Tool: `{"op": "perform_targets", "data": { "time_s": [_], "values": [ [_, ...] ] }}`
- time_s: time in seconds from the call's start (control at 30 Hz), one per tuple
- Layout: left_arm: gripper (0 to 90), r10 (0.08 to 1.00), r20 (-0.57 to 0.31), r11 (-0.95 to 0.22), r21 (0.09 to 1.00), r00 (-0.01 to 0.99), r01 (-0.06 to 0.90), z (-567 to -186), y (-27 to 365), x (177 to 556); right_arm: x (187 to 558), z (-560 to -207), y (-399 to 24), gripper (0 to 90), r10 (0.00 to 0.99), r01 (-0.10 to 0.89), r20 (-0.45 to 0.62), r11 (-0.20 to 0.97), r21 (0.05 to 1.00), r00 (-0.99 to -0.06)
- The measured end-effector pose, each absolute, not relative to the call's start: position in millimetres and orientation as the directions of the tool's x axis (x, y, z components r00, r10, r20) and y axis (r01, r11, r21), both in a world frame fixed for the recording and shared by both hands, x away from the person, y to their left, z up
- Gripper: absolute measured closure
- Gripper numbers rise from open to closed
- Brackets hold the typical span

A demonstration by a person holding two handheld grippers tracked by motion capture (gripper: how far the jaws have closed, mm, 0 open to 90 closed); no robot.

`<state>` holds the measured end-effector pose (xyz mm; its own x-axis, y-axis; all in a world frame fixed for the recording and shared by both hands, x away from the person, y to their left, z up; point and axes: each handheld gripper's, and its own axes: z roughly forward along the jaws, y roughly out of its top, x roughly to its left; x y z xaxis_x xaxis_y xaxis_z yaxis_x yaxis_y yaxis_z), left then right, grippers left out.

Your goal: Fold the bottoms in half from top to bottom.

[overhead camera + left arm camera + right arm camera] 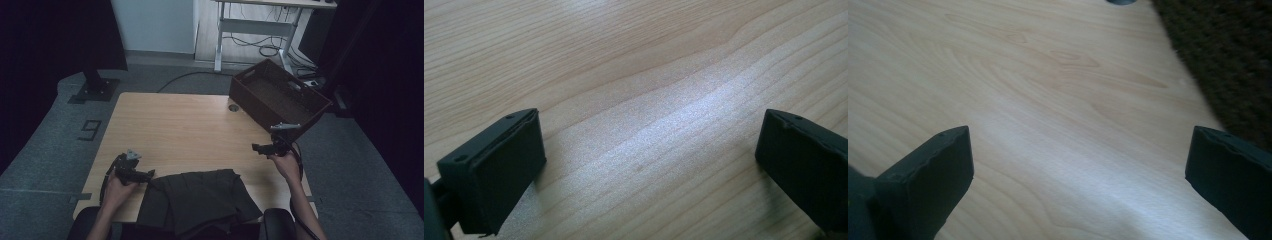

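Observation:
A dark folded garment (197,200) lies at the front middle of the wooden table (175,125). My left gripper (149,175) rests just beside the garment's left edge, held by the person's left hand. In the left gripper view its jaws (649,135) stand wide apart over bare wood with nothing between them. My right gripper (256,148) hovers at the table's right side, up and to the right of the garment. In the right gripper view it (1079,145) is open too, with only wood grain between its jaws.
A dark brown woven basket (280,97) sits at the table's far right corner, partly overhanging the edge; its wall (1228,60) is close ahead in the right gripper view. A round cable hole (233,107) lies beside it. Bare tabletop stretches across the middle and far left.

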<state>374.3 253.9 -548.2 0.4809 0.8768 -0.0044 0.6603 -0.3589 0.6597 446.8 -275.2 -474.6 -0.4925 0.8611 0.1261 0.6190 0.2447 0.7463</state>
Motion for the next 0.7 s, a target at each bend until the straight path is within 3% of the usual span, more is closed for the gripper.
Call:
{"op": "perform_targets", "data": {
  "time_s": [0.57, 0.7],
  "values": [
    [0.0, 0.877, -0.005, -0.359, 0.66, 0.481, 0.66, -548, 254, 374, 465, -449, -300, 5.1, 0.908, 0.614, 0.065, 0.226, 0.756, -0.414],
    [0.0, 0.877, -0.005, -0.358, 0.66, 0.481, 0.66, -548, 254, 374, 469, -445, -305, 14.3, 0.912, 0.614, 0.062, 0.221, 0.758, -0.405]
  ]
}}
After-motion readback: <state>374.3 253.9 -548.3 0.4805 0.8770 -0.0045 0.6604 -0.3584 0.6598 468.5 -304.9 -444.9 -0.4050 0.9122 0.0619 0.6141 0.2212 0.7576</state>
